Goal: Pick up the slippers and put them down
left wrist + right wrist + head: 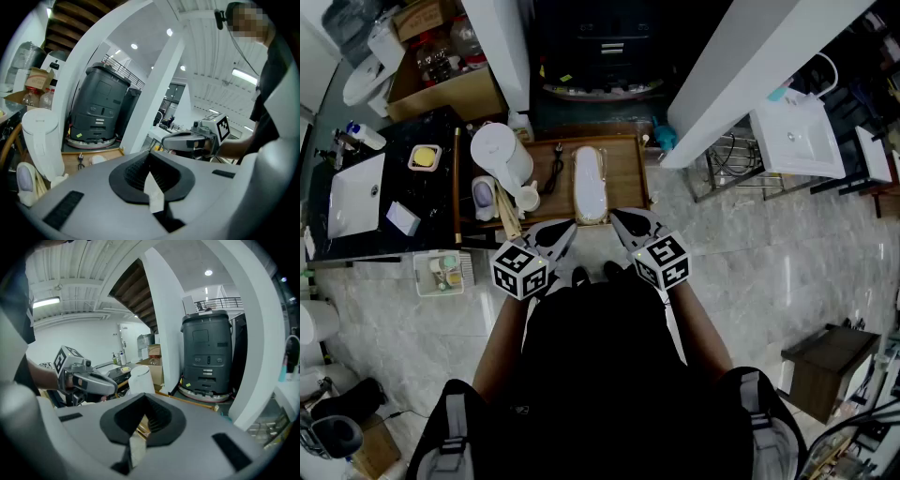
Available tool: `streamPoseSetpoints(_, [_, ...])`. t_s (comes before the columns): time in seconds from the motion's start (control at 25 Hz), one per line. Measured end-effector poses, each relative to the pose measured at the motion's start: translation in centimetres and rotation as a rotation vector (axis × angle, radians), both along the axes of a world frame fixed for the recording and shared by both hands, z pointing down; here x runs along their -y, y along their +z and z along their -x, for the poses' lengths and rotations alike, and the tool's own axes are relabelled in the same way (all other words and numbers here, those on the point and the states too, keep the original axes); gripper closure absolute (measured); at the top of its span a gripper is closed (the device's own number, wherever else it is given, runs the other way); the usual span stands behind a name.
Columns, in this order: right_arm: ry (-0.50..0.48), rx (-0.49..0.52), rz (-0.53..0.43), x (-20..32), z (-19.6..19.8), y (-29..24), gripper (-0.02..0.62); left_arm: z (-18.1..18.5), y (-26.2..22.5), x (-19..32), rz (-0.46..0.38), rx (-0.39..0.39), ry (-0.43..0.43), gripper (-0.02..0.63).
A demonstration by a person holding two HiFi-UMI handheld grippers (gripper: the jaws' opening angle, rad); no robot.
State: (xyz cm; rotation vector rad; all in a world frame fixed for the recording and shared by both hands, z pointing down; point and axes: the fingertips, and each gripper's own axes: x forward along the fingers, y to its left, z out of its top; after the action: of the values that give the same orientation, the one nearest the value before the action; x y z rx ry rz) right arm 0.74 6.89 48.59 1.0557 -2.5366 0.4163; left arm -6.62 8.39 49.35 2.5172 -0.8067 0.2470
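Observation:
One long white slipper point(589, 183) lies lengthwise on a low wooden platform point(628, 173) just ahead of me. In the head view both grippers hover side by side at the platform's near edge. The left gripper point(569, 229) points at the slipper's near end from the left, the right gripper point(619, 219) from the right. Neither touches it. Both are shut with nothing between the jaws, as the left gripper view point(152, 180) and the right gripper view point(140, 427) show. Each gripper view also catches the other gripper beside it. I see only one slipper.
A tall white cylinder point(500, 150) and small items stand on the platform's left part. A black counter with a sink point(356, 192) is at far left. A white column point(750, 66), a wire rack point(731, 164) and a dark grey machine point(208, 352) lie ahead.

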Motion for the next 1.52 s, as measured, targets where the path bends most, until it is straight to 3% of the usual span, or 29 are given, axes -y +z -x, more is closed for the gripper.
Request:
streamPoseSetpoints(0.88, [0.075, -0.034, 0.027, -1.0, -0.5, 1.9, 0.588, 1.2, 1.1, -0.7, 0.041, 0.003, 0.026, 0.595])
streamPoseSetpoints(1.12, [0.056, -0.017, 0.07, -0.3, -1.0, 3.1, 0.586, 0.6, 1.2, 0.0, 0.074, -0.022, 0.026, 0.595])
streamPoseSetpoints(1.52, [-0.016, 0.013, 0.174, 1.5, -1.6, 5.7, 0.586, -0.7, 2.8, 2.4, 0.154, 0.012, 0.011, 0.595])
